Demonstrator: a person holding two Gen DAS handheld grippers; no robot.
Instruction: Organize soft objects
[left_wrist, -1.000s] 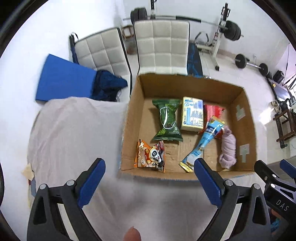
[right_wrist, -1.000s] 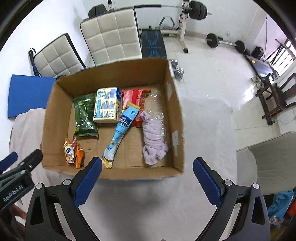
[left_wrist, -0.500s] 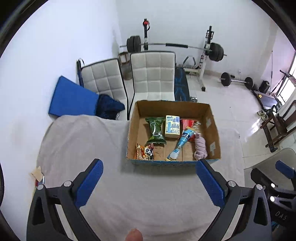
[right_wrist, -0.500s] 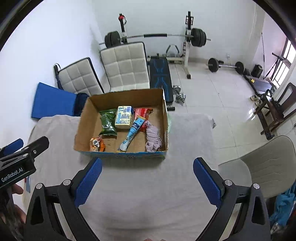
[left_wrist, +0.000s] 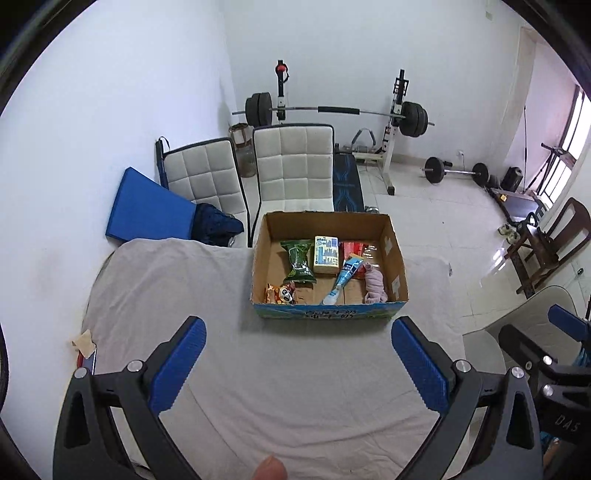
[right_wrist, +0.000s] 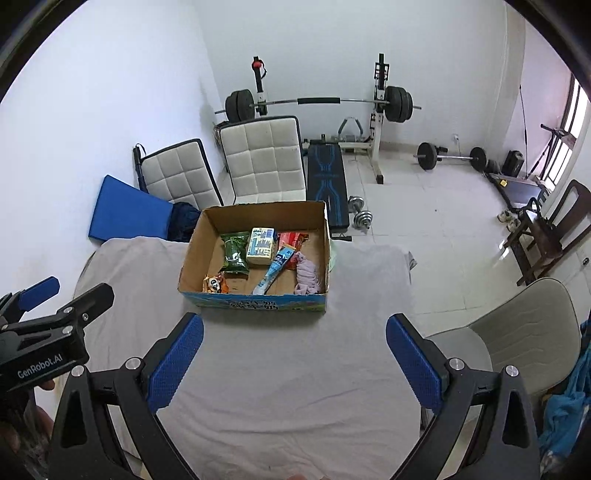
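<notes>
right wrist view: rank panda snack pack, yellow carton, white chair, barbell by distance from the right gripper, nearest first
From the right gripper:
1. Panda snack pack, box's near left corner.
2. Yellow carton, toward the box's back wall.
3. White chair, behind the box.
4. Barbell, on its rack at the far wall.

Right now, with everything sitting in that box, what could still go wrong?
The cardboard box sits at the far edge of the cloth-covered table; a push could tip it off. Inside, the blue tube leans across other packets, so grabbing the purple cloth beside it might drag it along.
</notes>
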